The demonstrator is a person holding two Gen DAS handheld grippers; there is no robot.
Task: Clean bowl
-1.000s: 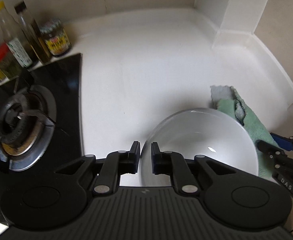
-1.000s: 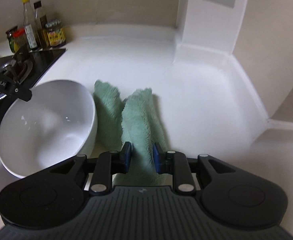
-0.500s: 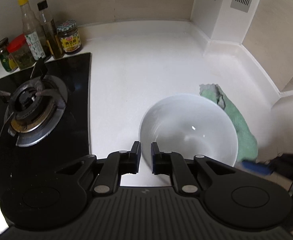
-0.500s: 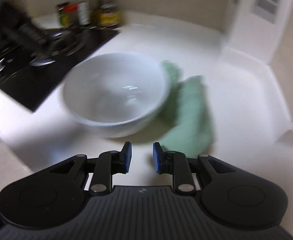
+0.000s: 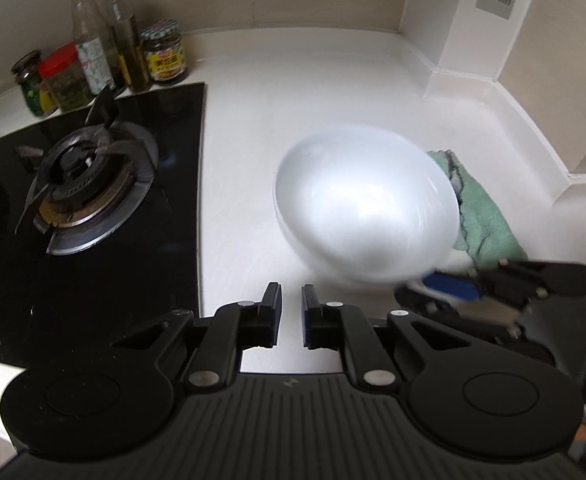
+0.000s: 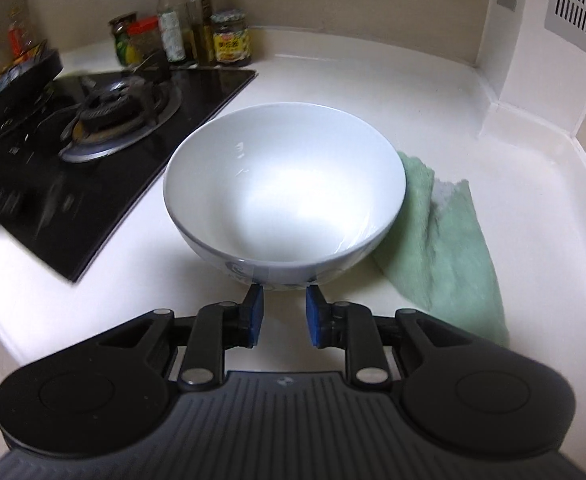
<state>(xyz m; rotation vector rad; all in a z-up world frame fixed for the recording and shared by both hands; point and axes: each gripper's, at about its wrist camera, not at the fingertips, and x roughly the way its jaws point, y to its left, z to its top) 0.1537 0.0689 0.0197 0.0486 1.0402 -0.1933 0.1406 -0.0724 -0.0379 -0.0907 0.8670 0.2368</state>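
The white bowl (image 6: pixel 285 196) sits on the white counter (image 6: pixel 473 128), just in front of the right tongs (image 6: pixel 281 300). Their blue tips are a little apart with nothing between them, close to the bowl's near side. A green cloth (image 6: pixel 449 248) lies beside the bowl, partly under it. The left tongs (image 5: pixel 291 300) point down at bare counter, near the bowl, with a narrow gap and nothing inside. The black stove (image 5: pixel 93 200) is to the left, with bottles (image 5: pixel 93 56) behind it.
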